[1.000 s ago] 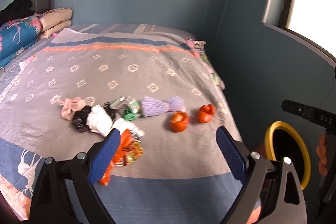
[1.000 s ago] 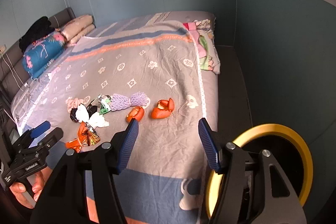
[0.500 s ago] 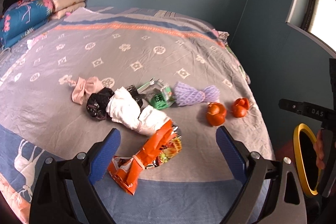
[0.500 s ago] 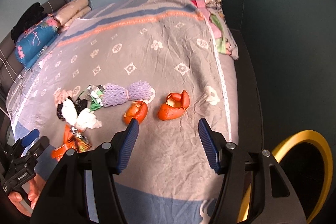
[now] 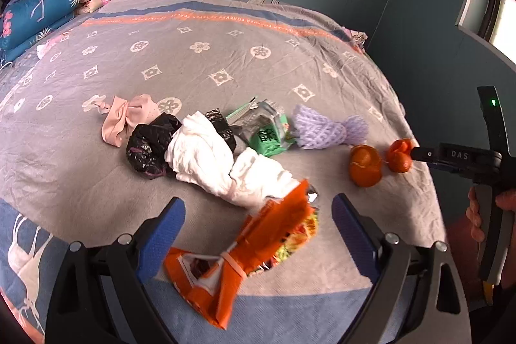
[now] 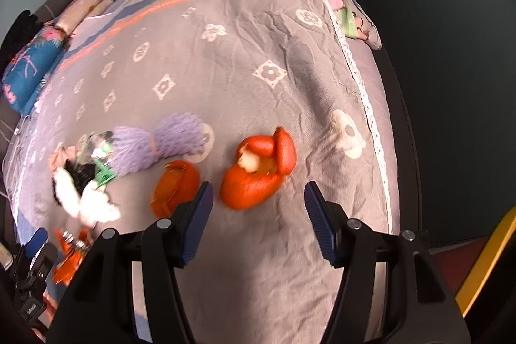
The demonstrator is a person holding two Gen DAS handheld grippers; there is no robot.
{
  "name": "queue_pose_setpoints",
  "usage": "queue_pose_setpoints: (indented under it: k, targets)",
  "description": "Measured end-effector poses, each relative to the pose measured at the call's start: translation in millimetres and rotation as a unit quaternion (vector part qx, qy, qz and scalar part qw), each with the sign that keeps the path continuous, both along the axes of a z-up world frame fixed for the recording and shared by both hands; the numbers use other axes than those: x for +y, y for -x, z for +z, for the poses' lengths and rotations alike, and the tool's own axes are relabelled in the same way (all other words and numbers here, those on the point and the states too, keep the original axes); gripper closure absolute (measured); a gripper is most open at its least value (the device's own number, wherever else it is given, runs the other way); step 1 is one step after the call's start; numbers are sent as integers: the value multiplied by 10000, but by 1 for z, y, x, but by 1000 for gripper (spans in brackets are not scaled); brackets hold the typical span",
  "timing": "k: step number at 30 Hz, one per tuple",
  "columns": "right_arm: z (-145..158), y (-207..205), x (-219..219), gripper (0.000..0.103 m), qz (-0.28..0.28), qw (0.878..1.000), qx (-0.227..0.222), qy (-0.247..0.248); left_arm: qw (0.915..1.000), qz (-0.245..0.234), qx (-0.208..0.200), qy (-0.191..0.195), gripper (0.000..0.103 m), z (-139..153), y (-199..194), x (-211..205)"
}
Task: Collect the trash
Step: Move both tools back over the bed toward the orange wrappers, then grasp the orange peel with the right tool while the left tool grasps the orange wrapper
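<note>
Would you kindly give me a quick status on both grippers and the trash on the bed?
Left gripper open over orange wrapper. Right gripper open at orange peel. Nothing held. No obstruction.

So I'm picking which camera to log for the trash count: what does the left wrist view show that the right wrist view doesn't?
Only the left wrist view shows the orange snack wrapper whole, lying between the open left gripper fingers, and a hand on the other gripper's handle. Only the right wrist view shows the yellow bin rim and the right gripper, open above an orange peel. Both show the purple foam net, white tissue and bedspread.
</note>
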State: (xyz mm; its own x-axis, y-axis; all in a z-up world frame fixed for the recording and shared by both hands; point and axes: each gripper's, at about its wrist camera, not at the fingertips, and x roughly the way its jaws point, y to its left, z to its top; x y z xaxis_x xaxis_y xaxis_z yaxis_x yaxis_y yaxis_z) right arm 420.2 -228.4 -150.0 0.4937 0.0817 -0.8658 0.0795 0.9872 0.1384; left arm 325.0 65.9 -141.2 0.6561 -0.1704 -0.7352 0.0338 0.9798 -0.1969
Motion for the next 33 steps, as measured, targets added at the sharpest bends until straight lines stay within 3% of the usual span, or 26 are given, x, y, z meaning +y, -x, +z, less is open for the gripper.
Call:
queue_pose_setpoints:
  k: [11,17,19,21,24,28,33]
  targets:
    - [-29,-33,9,48,-8,9999,119,38,9992,-278,149,-255,16,-19,-14,-12]
    - [-32,-33,30,55,230,9982,-46,551,9972,-628,241,-336,47,-23,-8,-28]
    - [-32,-32,34,57,257,9973,-94,678,9956,-683,348,-539,63,-29,-6,-36]
    - [-31,-31,39,62,269,9963,-163,804,9947,-669,308,-719,72,-31,-3,-41]
    - [-30,-29,46,69,368,9939,-215,1014,9953,-687,385,-563,89,-30,-1,-39]
    - [-30,-28,50,81,450,9917,-290,1169,9956,-644,389,-564,91,-30,0,-39]
    - [-29,-27,44,86,455,9933,-326,1014,9959,-653,394,-480,92,-28,0,-38]
